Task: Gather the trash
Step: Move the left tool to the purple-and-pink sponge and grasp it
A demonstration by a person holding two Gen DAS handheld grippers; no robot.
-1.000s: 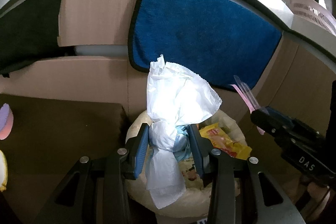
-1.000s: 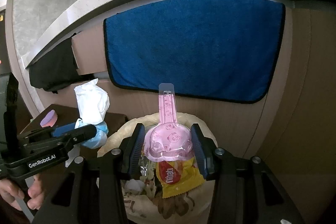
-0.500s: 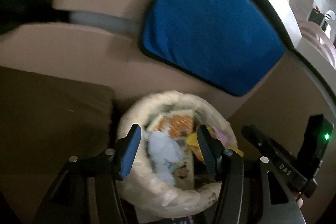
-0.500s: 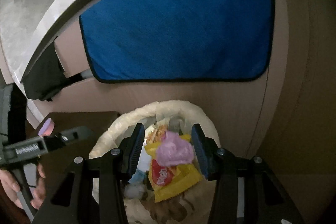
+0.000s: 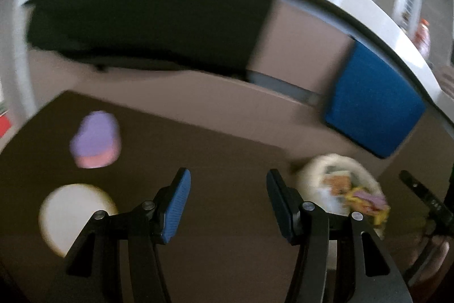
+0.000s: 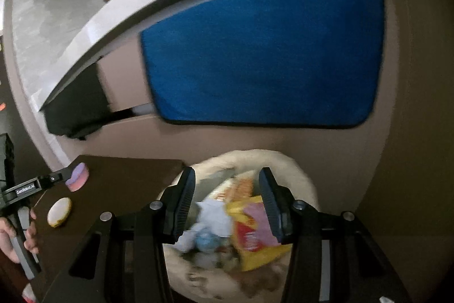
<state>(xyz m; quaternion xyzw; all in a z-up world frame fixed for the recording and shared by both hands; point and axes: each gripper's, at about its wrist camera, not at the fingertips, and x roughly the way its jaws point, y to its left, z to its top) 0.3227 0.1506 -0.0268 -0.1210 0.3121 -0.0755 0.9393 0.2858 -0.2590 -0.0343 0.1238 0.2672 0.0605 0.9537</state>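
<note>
A cream trash bin [image 6: 300, 169] stands on the floor beside a dark brown table [image 6: 127, 175]. In it lie a white tissue wad [image 6: 212, 215], a yellow snack wrapper [image 6: 255, 234] and a pink plastic piece [image 6: 258, 220]. My right gripper [image 6: 227, 203] is open and empty above the bin. My left gripper [image 5: 227, 203] is open and empty over the table [image 5: 227, 161], with the bin [image 5: 315, 175] to its right. On the table lie a purple and pink object [image 5: 95, 139] and a round cream object [image 5: 73, 215].
A blue towel [image 6: 264, 56] hangs on the cabinet front under a white counter [image 6: 85, 27]. A black cloth [image 5: 142, 27] hangs to its left. The purple object [image 6: 77, 175] and the cream one [image 6: 59, 211] show at the right wrist view's left.
Both grippers opened and dropped their loads into the bin: the tissue wad from the left, the pink plastic piece from the right. The left gripper then swung left over the table.
</note>
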